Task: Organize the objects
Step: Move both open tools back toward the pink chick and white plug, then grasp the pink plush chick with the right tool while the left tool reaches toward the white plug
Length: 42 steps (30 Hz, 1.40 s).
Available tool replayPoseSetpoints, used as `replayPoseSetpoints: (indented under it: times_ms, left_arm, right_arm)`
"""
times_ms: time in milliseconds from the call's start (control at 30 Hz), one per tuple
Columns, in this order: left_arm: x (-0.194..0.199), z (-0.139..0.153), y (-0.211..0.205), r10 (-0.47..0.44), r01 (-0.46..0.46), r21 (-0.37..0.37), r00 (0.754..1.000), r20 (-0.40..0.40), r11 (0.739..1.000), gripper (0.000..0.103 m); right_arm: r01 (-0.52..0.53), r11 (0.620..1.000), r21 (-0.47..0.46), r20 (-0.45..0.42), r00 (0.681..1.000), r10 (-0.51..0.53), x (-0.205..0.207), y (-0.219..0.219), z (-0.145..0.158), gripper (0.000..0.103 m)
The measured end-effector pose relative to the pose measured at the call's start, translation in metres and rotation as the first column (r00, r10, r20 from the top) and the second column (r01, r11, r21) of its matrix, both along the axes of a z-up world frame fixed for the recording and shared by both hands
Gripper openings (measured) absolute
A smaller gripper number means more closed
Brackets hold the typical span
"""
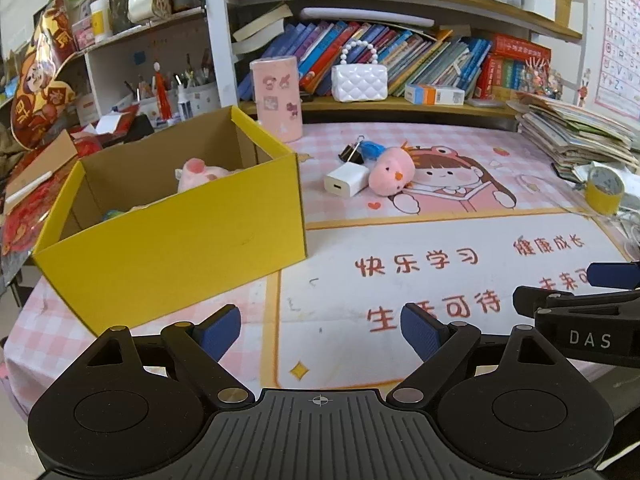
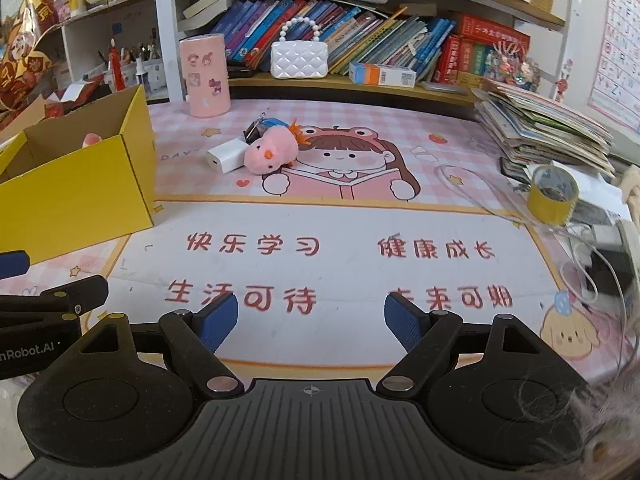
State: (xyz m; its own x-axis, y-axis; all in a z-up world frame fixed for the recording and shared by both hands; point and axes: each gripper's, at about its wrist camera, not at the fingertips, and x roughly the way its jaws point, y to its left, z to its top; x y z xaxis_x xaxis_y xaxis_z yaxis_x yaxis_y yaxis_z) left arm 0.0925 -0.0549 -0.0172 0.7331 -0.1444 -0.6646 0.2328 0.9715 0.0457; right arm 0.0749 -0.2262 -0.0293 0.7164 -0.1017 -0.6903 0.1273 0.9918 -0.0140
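Surface: pink cartoon desk mat [image 2: 360, 240] | room: bookshelf [image 2: 360, 40] behind | yellow cardboard box [image 1: 172, 248] at left, pink plush [image 1: 200, 172] inside | white charger [image 2: 226, 156] touching pink chick plush [image 2: 272, 154] mid-mat | left gripper [image 1: 320, 332] and right gripper [image 2: 312, 320]: jaws wide apart, holding nothing

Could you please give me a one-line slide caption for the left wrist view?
Open left claw faces yellow box holding a pink plush; charger, pink chick await.
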Motion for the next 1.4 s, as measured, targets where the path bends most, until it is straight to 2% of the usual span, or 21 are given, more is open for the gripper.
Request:
replayPoseSetpoints:
  times_ms: [333, 700, 967, 1200, 1367, 1400]
  left_arm:
    - [0.032, -0.005, -0.041, 0.006, -0.006, 0.013, 1.000, -0.019, 1.000, 0.089]
    - [0.067, -0.005, -0.075, 0.043, -0.043, 0.010, 0.999, 0.005, 0.999, 0.088]
    - [0.092, -0.003, -0.092, 0.083, -0.083, -0.007, 0.996, 0.008, 0.997, 0.066]
    - [0.120, 0.000, -0.107, 0.120, -0.120, 0.015, 0.992, 0.027, 0.993, 0.056]
    - [0.140, 0.010, -0.113, 0.152, -0.155, 0.038, 0.986, 0.069, 0.987, 0.054]
    - [0.144, 0.011, -0.113, 0.158, -0.162, 0.041, 0.985, 0.073, 0.986, 0.054]
  right_arm:
    - [-0.030, 0.999, 0.020, -0.022, 0.999, 0.030, 0.038, -0.038, -0.004, 0.079]
    - [-0.097, 0.993, 0.069, 0.007, 0.995, 0.097, 0.084, -0.075, -0.003, 0.076]
    - [-0.123, 0.989, 0.087, 0.045, 0.992, 0.119, 0.115, -0.094, 0.003, 0.075]
    - [-0.149, 0.983, 0.110, 0.049, 0.988, 0.145, 0.147, -0.110, -0.003, 0.075]
    - [-0.259, 0.960, 0.102, 0.081, 0.964, 0.251, 0.169, -0.115, -0.013, 0.077]
    - [-0.285, 0.953, 0.103, 0.082, 0.957, 0.278, 0.174, -0.115, -0.015, 0.080]
